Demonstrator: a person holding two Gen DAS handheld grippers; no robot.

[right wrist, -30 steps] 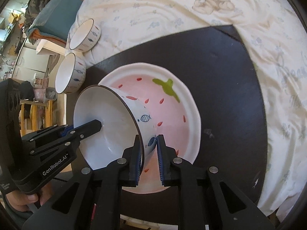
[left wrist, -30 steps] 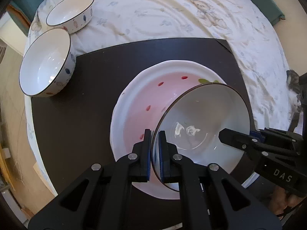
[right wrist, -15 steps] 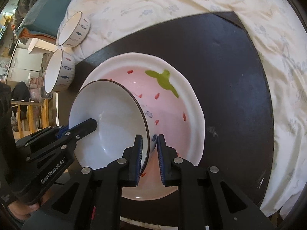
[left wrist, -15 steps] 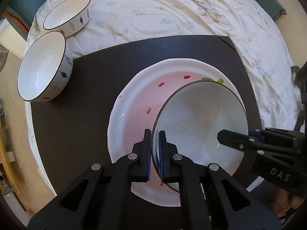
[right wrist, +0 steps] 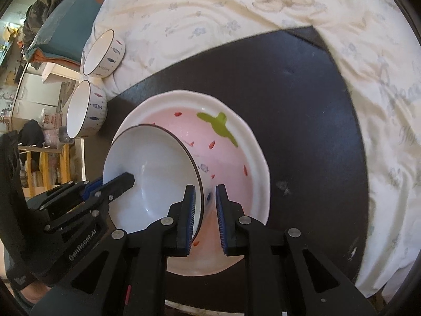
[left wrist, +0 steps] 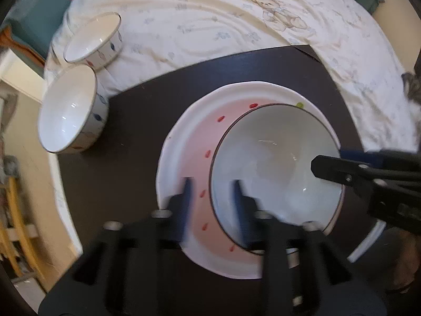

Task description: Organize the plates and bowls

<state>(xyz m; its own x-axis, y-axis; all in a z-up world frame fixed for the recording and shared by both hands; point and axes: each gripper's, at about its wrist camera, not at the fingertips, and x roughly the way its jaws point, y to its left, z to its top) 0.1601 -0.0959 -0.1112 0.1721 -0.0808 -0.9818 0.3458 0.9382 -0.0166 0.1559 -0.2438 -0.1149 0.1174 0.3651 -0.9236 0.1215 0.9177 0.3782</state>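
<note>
The white bowl (right wrist: 152, 181) is set in the strawberry plate (right wrist: 252, 163) on the dark tabletop (right wrist: 302, 100), each claw, left (left wrist: 211, 197) and right (right wrist: 205, 205), parted astride its rim, gripping nothing; withdrawal toward the two side bowls (left wrist: 71, 113) seems called for next.

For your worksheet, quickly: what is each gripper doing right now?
Left gripper: open, straddling the bowl rim.
Right gripper: open, straddling the same bowl's rim.

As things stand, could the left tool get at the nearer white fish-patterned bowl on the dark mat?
Probably yes: the left tool is open, and bare dark mat lies between it and that fish-patterned bowl.
</note>
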